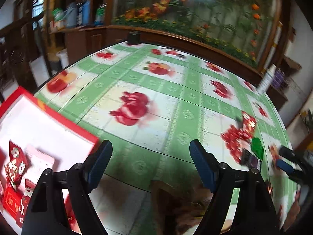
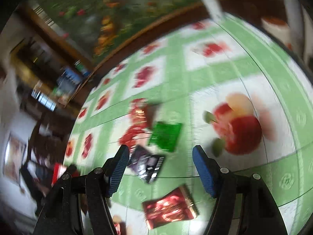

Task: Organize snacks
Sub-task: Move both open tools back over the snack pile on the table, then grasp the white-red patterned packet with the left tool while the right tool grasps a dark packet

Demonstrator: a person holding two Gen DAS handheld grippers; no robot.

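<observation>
My left gripper (image 1: 150, 148) hovers open over the green-and-white fruit-print tablecloth (image 1: 172, 90), with nothing between its blue pads. At its left stands a red box (image 1: 45, 109) with a white inside, holding several red snack packets (image 1: 15, 164) and a pink one (image 1: 42, 156). My right gripper (image 2: 160, 154) is open above loose snacks: a dark purple packet (image 2: 147, 165) just beyond its left finger, a green packet (image 2: 166, 136), a shiny red packet (image 2: 170, 208) near the camera and another red one (image 2: 139, 113) farther off. The right wrist view is blurred by motion. The right gripper (image 1: 287, 162) shows at the right edge of the left wrist view.
A dark wooden cabinet with a flower picture (image 1: 195, 9) runs along the table's far edge. A small black block (image 1: 134, 38) sits at that edge. A white bottle (image 1: 267, 80) stands at the far right corner. Shelves with containers (image 1: 78, 13) are at the back left.
</observation>
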